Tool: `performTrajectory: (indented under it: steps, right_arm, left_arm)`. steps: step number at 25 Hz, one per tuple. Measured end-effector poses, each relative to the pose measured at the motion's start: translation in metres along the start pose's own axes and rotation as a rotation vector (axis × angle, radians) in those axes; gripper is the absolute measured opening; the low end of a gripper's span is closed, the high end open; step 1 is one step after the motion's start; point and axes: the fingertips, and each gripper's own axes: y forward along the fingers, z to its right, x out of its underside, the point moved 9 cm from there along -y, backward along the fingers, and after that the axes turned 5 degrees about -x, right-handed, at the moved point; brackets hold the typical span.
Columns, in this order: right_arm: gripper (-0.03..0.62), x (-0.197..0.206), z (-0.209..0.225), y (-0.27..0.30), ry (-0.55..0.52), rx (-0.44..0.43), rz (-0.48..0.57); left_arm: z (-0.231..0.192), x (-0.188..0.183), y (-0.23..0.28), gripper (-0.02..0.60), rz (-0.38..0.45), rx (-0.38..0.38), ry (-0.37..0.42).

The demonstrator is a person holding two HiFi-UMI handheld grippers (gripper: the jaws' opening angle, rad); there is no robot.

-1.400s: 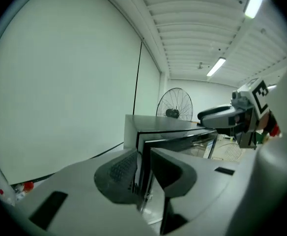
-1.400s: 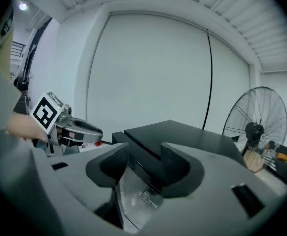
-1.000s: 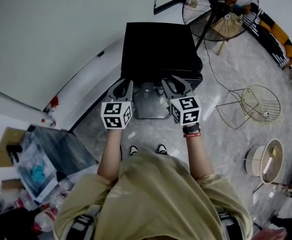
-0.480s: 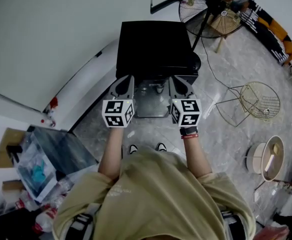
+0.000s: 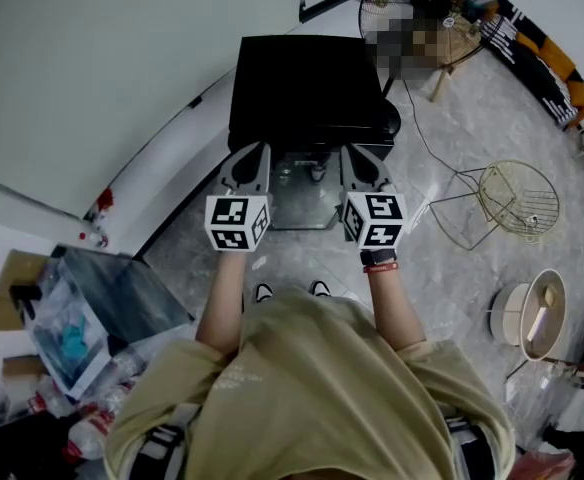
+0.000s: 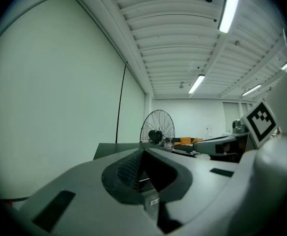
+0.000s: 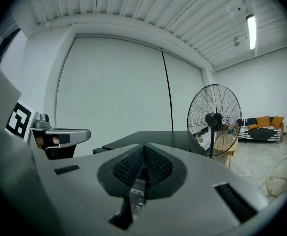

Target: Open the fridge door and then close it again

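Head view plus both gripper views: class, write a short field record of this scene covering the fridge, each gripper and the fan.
fridge: black, against the white wall, straight ahead of the person
open or shut: cannot tell from these views
left gripper: jaws shut, empty, by the fridge's near edge
right gripper: jaws shut, empty, level with the left one
standing fan: on the floor, right of the fridge

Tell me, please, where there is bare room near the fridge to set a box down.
The flat black top of the fridge is bare. Open floor lies between it and the wire basket. The lower-left corner around the clear bin is crowded.
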Motion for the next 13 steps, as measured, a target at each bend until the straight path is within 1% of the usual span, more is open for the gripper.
performTrajectory:
  steps: [4, 8, 10, 13]
  right_arm:
    - [0.023, 0.001, 0.001, -0.001, -0.008, -0.008, -0.003]
    - [0.023, 0.004, 0.001, 0.0, -0.015, -0.017, -0.016]
    - [0.023, 0.005, 0.001, 0.005, -0.026, -0.034, -0.029]
    - [0.023, 0.003, -0.003, 0.022, -0.056, -0.088, -0.067]
  left_arm:
    - [0.002, 0.002, 0.0, 0.018, -0.006, -0.017, 0.004]
    - [0.0, 0.01, -0.002, 0.018, -0.038, -0.025, 0.011]
    - [-0.004, 0.017, -0.002, 0.018, -0.079, -0.026, 0.013]
    - [-0.019, 0.034, -0.004, 0.02, -0.196, -0.031, 0.0]
